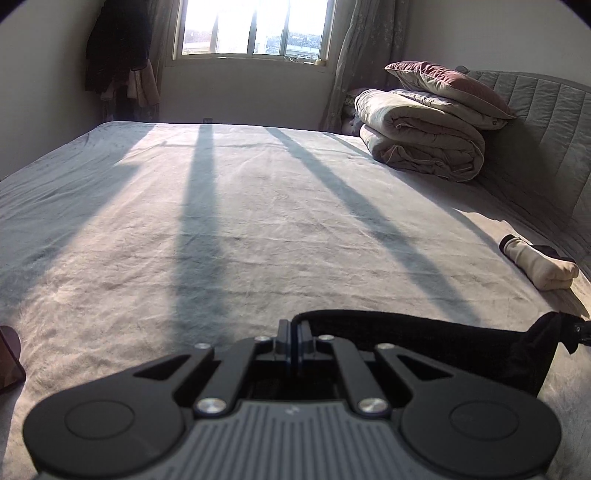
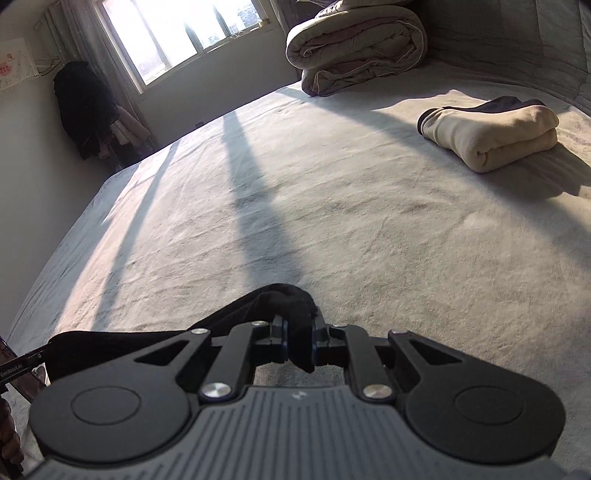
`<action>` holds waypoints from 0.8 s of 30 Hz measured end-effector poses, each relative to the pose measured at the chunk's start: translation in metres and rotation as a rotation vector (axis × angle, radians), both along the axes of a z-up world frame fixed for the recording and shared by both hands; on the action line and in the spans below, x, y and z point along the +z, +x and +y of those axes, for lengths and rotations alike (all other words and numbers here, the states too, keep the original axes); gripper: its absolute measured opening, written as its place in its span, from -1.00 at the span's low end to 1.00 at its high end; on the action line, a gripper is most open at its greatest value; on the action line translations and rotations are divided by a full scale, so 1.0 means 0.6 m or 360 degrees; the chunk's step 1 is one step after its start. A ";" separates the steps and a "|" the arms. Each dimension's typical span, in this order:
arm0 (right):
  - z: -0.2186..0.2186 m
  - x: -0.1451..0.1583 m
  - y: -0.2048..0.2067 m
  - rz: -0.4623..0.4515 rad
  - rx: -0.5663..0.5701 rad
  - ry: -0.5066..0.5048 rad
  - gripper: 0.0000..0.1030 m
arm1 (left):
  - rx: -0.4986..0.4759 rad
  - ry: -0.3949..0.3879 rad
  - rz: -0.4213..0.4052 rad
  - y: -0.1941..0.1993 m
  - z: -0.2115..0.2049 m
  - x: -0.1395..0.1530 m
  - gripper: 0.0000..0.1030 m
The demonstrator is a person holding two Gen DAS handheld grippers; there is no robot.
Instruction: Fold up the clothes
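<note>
A black garment [image 1: 424, 343] hangs stretched between my two grippers just above the grey bed sheet [image 1: 258, 221]. My left gripper [image 1: 294, 328] is shut on its thin left edge. The cloth runs right to the right gripper's tip [image 1: 585, 332] at the frame edge. In the right wrist view my right gripper [image 2: 300, 332] is shut on a bunched corner of the black garment [image 2: 147, 343]. From there the fabric trails left toward the left gripper's tip [image 2: 22, 363].
A folded cream garment [image 2: 495, 140] lies on the bed's right side by the padded headboard [image 1: 546, 122]. A rolled quilt [image 1: 421, 140] with a pillow [image 1: 447, 77] sits at the far right corner. Dark clothes [image 1: 118, 48] hang beside the window [image 1: 255, 26].
</note>
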State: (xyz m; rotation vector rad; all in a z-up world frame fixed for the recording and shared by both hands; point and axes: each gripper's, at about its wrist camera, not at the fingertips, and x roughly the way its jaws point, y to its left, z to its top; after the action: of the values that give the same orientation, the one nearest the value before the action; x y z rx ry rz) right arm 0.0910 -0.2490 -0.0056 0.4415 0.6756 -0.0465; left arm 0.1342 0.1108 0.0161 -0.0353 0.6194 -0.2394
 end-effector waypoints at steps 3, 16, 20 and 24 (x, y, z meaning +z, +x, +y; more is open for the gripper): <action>-0.015 0.010 0.020 -0.0026 -0.0010 -0.0007 -0.74 | -0.0001 0.0051 -0.0038 0.016 -0.019 0.009 -0.95; 0.042 0.021 0.145 -0.0071 0.0224 0.0033 -0.74 | 0.0265 0.0127 -0.0020 0.059 0.059 0.014 -0.95; 0.095 0.022 0.193 -0.0065 0.0305 0.0070 -0.73 | 0.0369 0.0136 0.0005 0.047 0.110 0.008 -0.95; 0.141 0.025 0.223 -0.0060 0.0349 0.0077 -0.73 | 0.0429 0.0117 0.0044 0.038 0.152 -0.003 -0.95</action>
State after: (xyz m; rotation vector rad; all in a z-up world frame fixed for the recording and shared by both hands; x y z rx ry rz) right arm 0.2248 -0.1644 0.0095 0.4116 0.6859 0.1849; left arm 0.1569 0.2020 0.0145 -0.0508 0.6430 0.0448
